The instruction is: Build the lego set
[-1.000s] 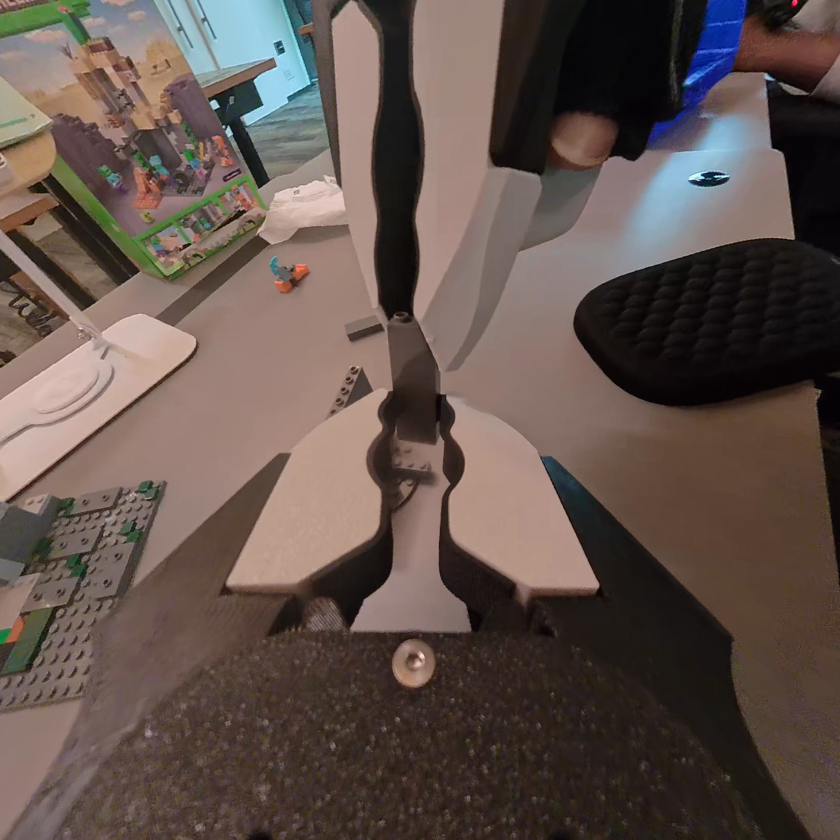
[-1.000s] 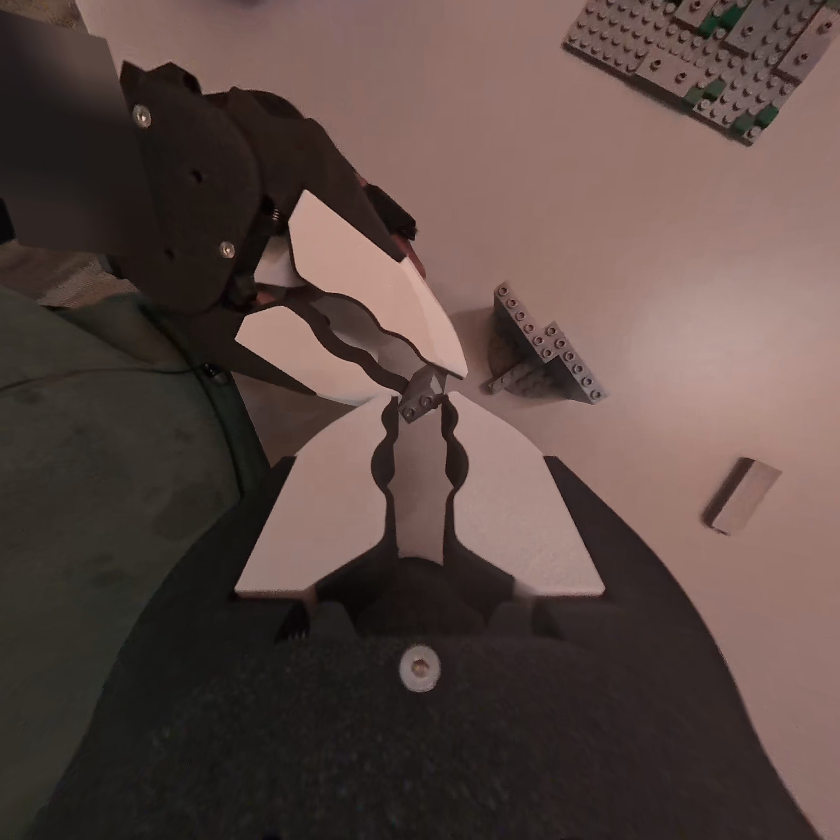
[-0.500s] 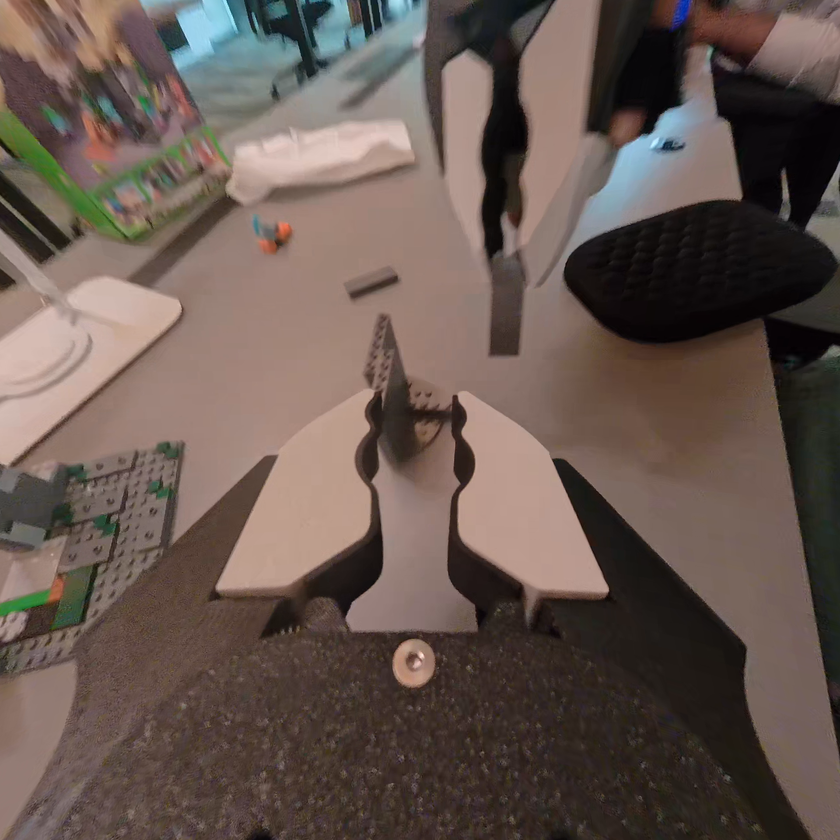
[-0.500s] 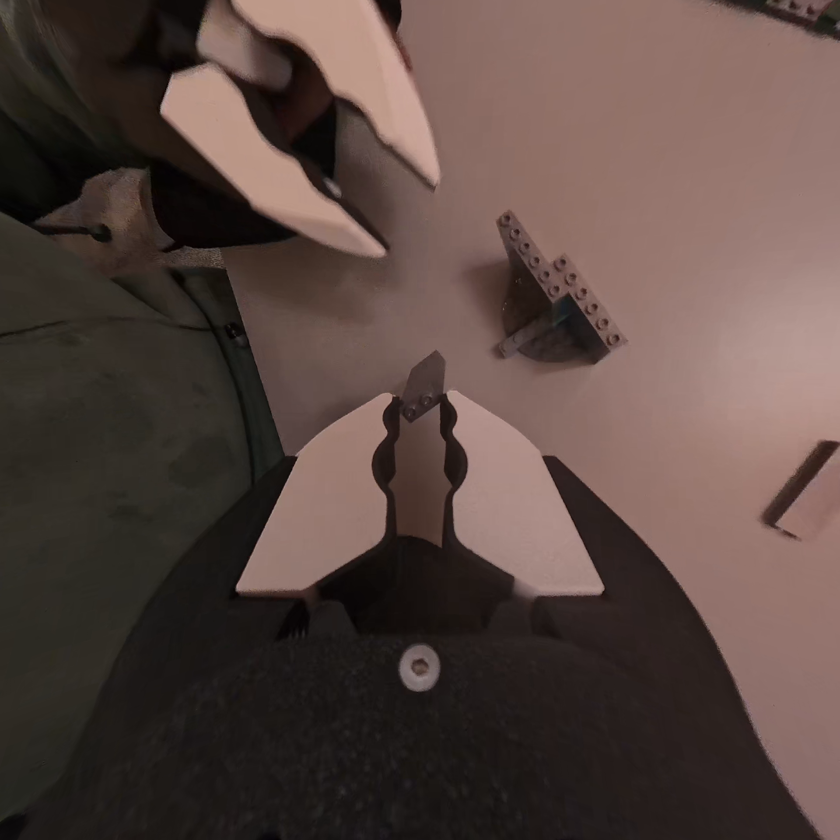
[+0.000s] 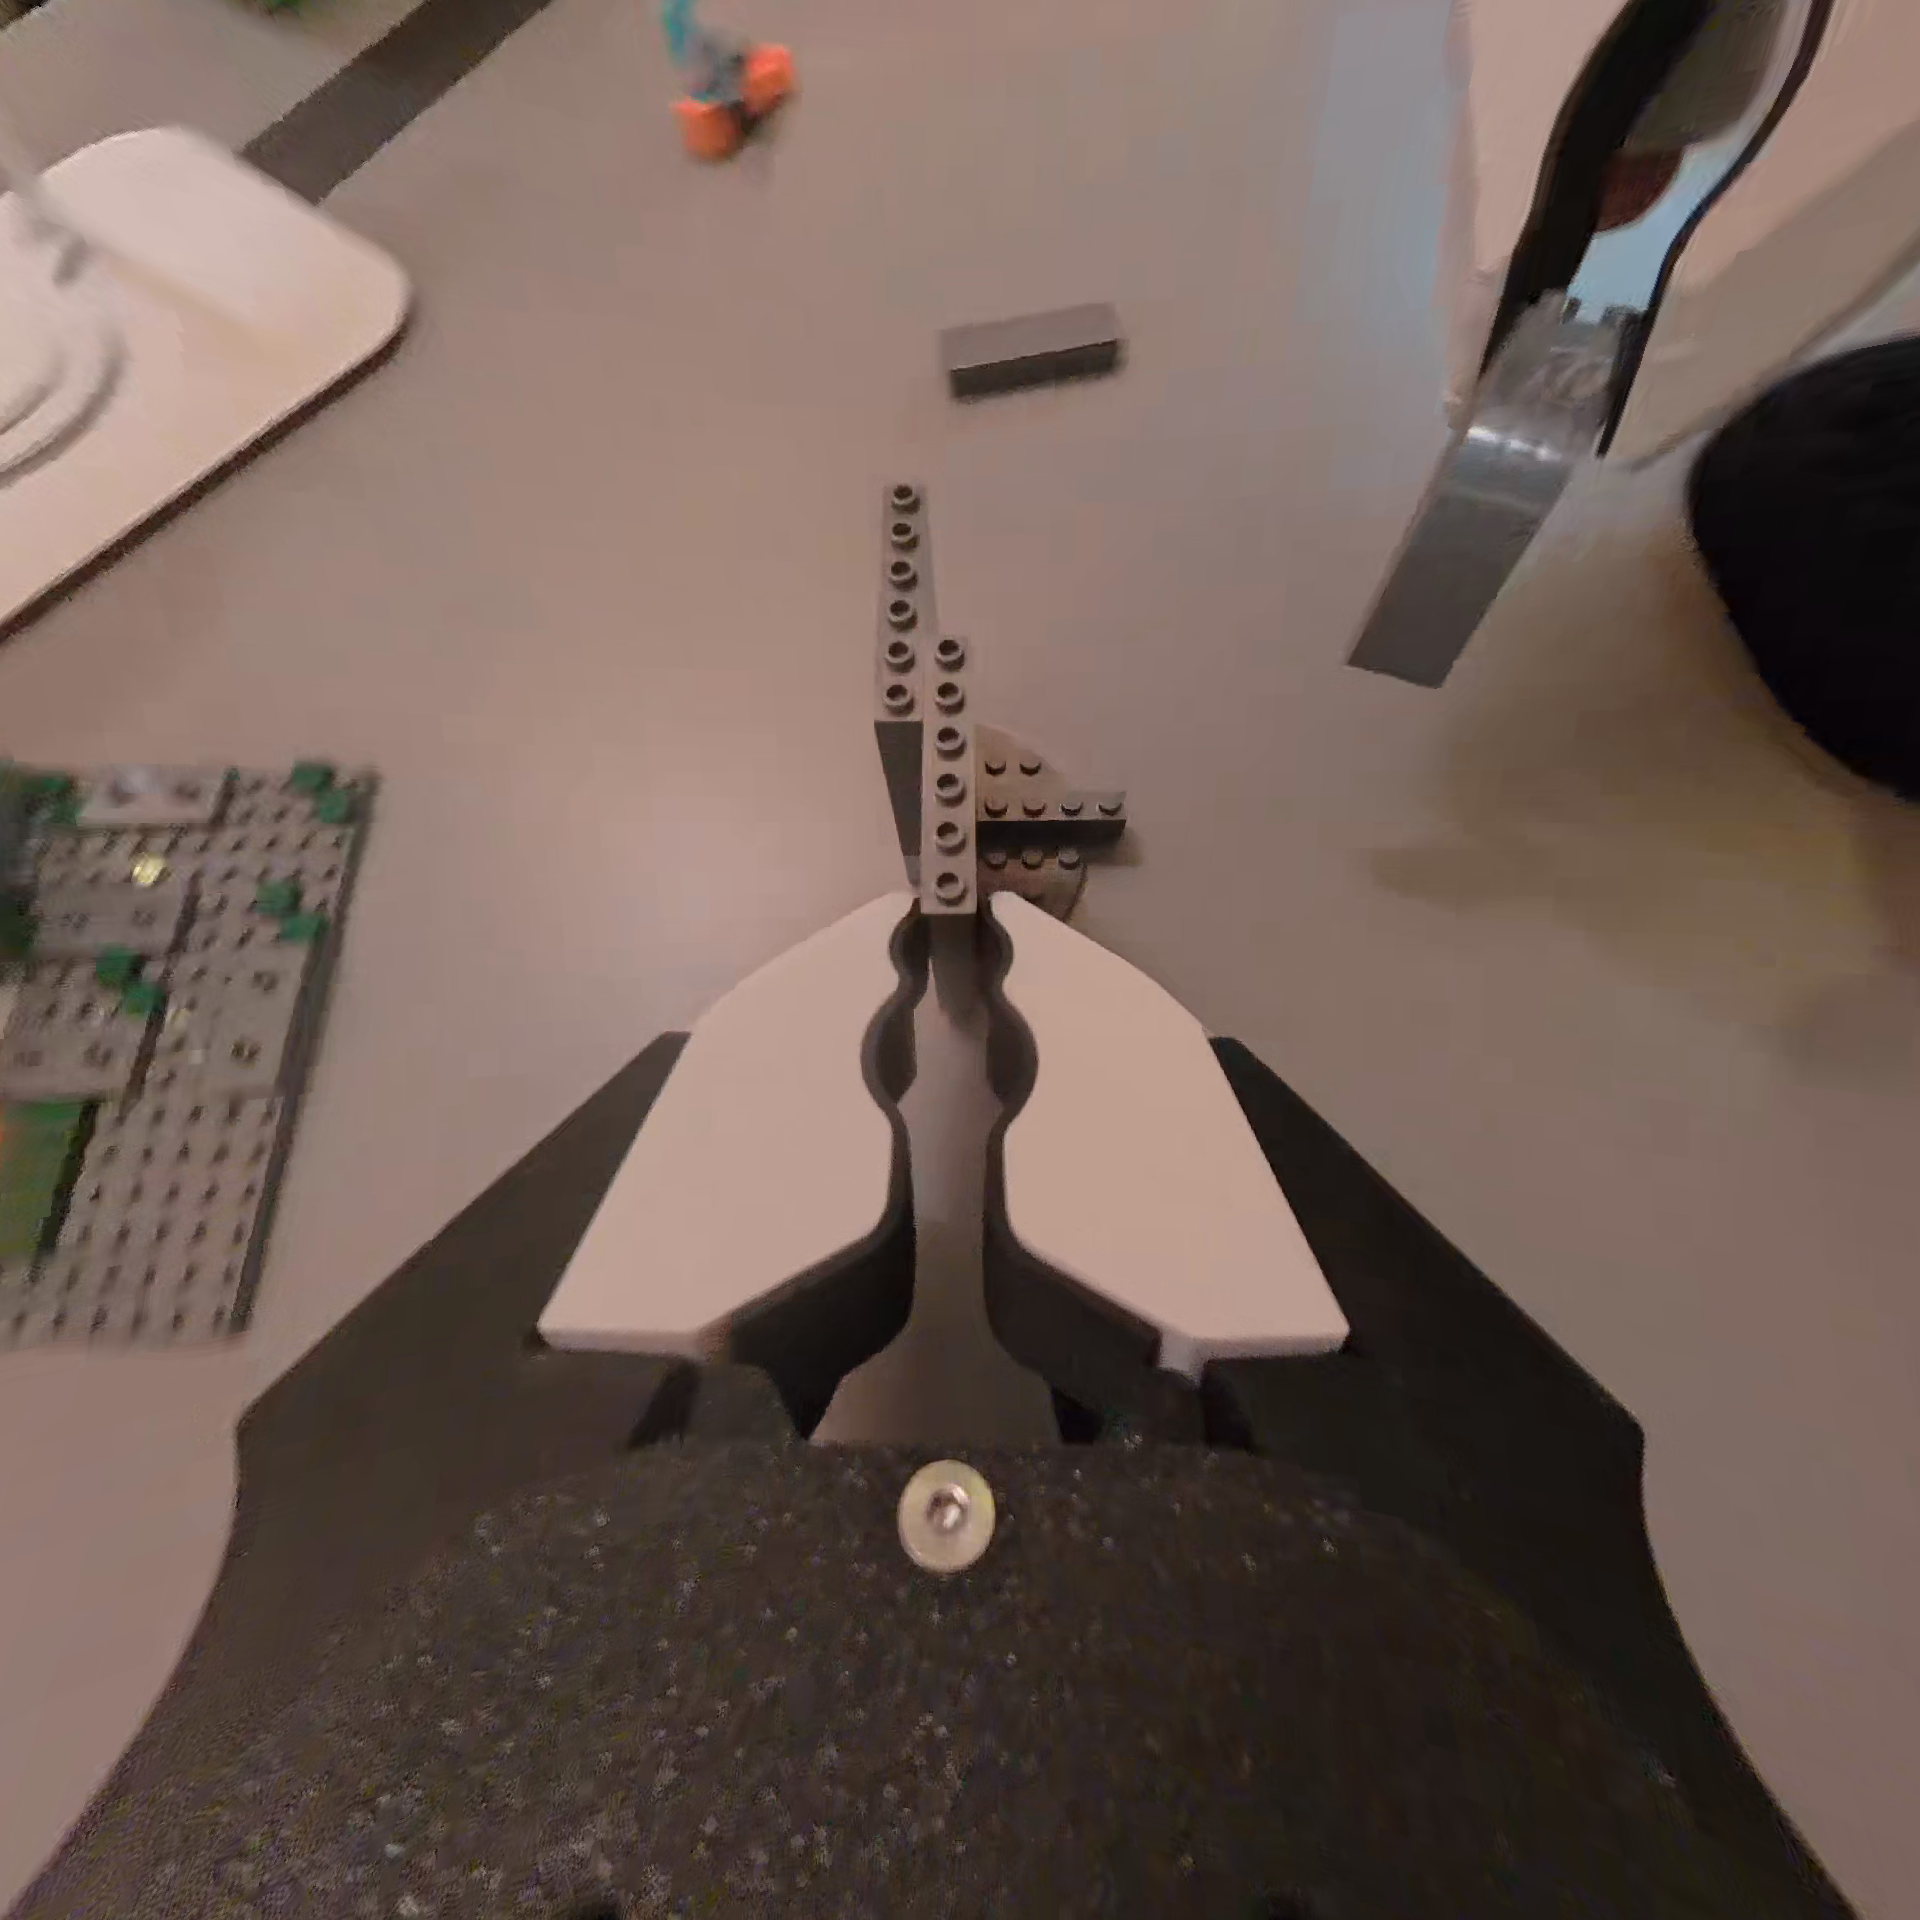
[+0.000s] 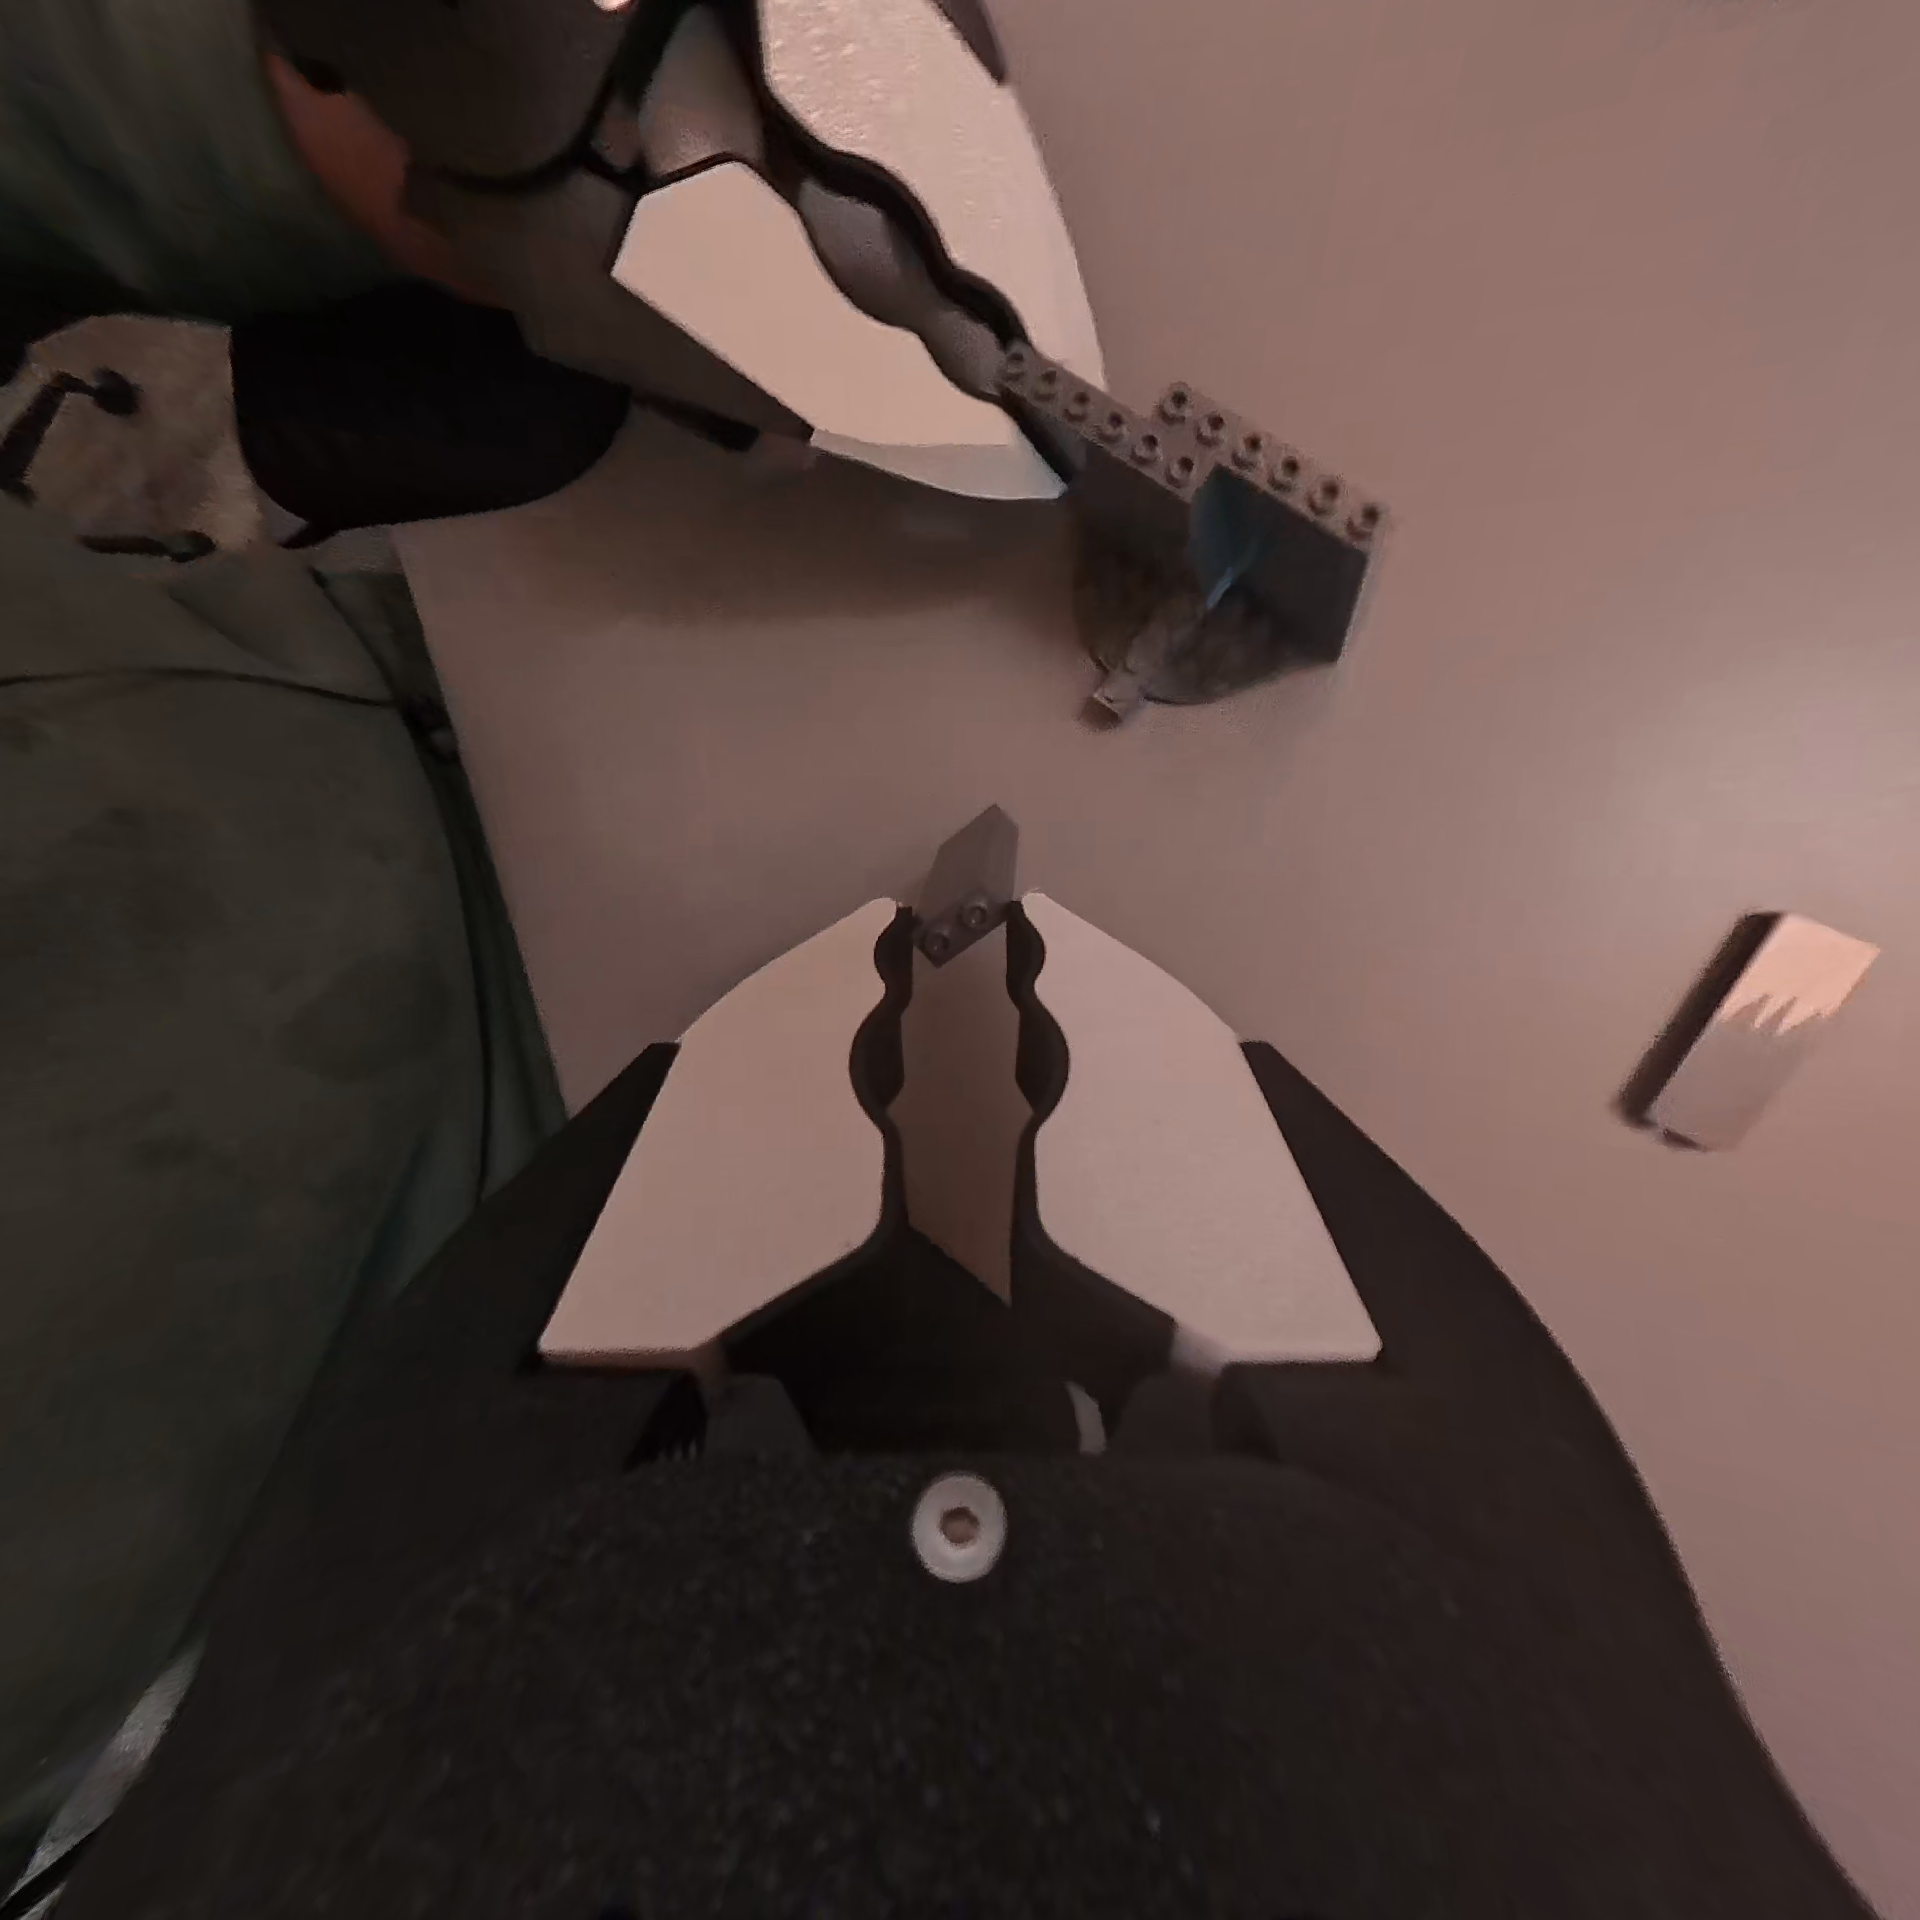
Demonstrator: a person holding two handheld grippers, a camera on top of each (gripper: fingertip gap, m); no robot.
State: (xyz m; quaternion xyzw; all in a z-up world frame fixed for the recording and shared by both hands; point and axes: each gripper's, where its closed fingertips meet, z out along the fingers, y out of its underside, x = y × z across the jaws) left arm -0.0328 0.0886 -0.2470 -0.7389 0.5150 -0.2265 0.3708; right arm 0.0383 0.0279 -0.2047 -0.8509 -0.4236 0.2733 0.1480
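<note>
A grey stepped lego assembly (image 5: 925, 717) stands on the table, a curved plate at its base. My left gripper (image 5: 951, 909) is shut on its near end; the right wrist view shows this too, gripper (image 6: 1049, 426) on assembly (image 6: 1278, 520). My right gripper (image 6: 961, 904) is shut on a long narrow grey piece (image 6: 971, 862) with two studs showing, held above the table. In the left wrist view that gripper (image 5: 1538, 416) hangs at the upper right with the piece (image 5: 1455, 551) pointing down.
A grey baseplate with green bits (image 5: 156, 1039) lies at the left. A loose dark grey brick (image 5: 1034, 348) (image 6: 1745, 1029) lies beyond the assembly. An orange and teal figure (image 5: 727, 94), a white pad (image 5: 156, 332) and a black cushion (image 5: 1818, 571) are farther off. The tips of one gripper are about 11 centimeters away from the tips of the other.
Both grippers held the narrow grey piece together. My left gripper let go, dropped to the stepped assembly and closed on its end. My right gripper moved away with the piece.
</note>
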